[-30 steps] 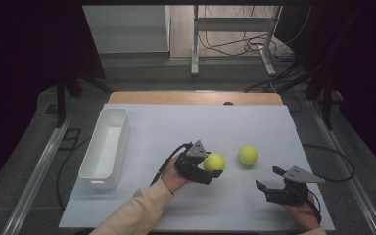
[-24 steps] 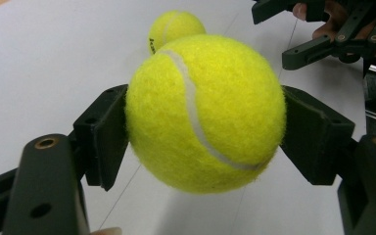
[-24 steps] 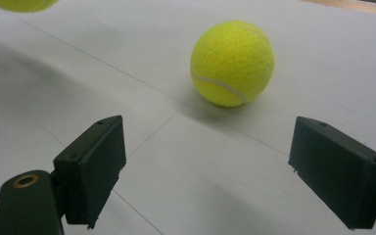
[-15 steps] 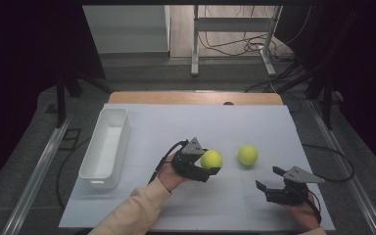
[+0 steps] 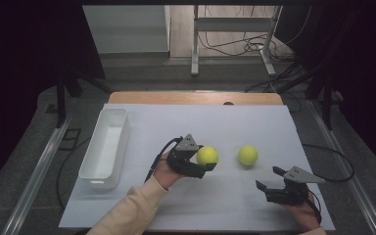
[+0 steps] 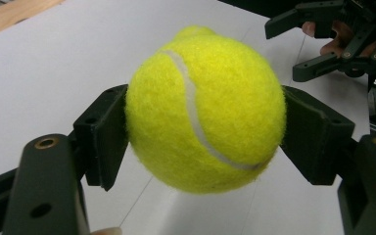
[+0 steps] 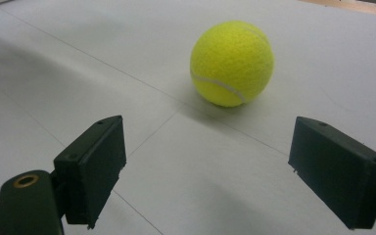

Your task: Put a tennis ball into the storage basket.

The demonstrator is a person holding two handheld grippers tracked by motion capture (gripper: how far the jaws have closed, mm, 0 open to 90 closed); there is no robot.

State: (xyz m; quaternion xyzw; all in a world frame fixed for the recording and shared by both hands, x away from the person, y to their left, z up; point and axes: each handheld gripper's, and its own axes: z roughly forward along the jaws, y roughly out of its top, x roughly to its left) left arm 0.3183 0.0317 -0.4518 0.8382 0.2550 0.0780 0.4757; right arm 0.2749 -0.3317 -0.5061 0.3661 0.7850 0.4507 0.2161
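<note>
From the high view I see my left gripper (image 5: 201,161) reaching in from the bottom on a sleeved forearm, angled toward the right side of the table (image 5: 176,122), with its fingers clamped on a yellow tennis ball (image 5: 207,155) near the middle of the white surface. The left gripper view brings that grip up close: the two black pads (image 6: 103,134) press against either side of the ball (image 6: 205,107), and the ball's white seam curves down its face, a detail too small to make out from above. In that same close view the ball appears lifted off the table, with a soft shadow beneath it, though from overhead I cannot tell whether it is raised or resting. A second tennis ball (image 5: 247,155) lies on the table just to the right of the held one, apart from it. My right gripper (image 5: 271,182) sits low at the near right corner, the hand (image 5: 303,213) under it, fingers pointing back toward the centre of the table and standing wide with nothing between them. The right gripper view confirms it: both pads (image 7: 93,166) are spread far apart over bare white table, and the loose ball (image 7: 232,62) rests ahead of them, well clear of the fingertips. The left gripper view also catches the right gripper (image 6: 303,49) in its upper right corner. A white rectangular bin (image 5: 105,147) stands along the left side of the table, well apart from both balls.
</note>
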